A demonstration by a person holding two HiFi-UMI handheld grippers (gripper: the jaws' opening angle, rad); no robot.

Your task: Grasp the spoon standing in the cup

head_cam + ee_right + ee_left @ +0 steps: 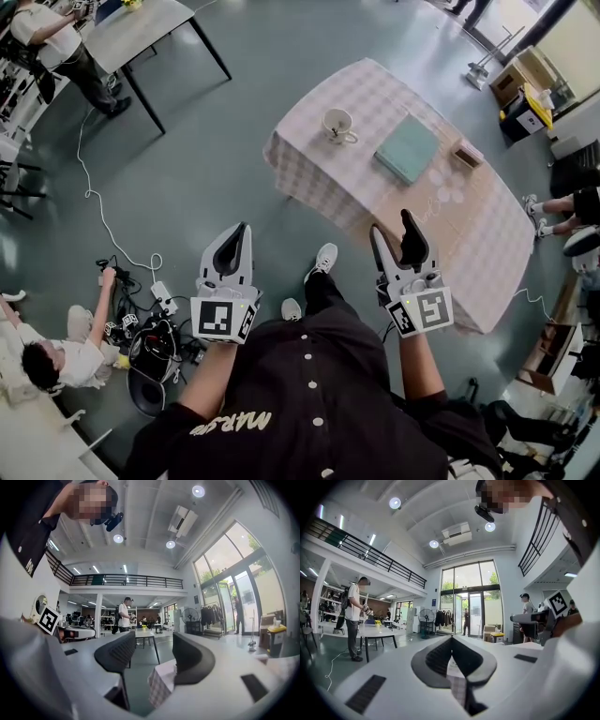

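Two pairs held well short of the table: left tongs pressed together, right tongs spread and empty (likely readied for the reach). The cup stands near the far corner, spoon too small to discern

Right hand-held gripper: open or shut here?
Open: right hand-held gripper has its jaws well apart, nothing held; the tablecloth shows through the gap.

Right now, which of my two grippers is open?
The right gripper: its jaws stand well apart, holding nothing. The left gripper has its jaws closed, meeting at the tips.
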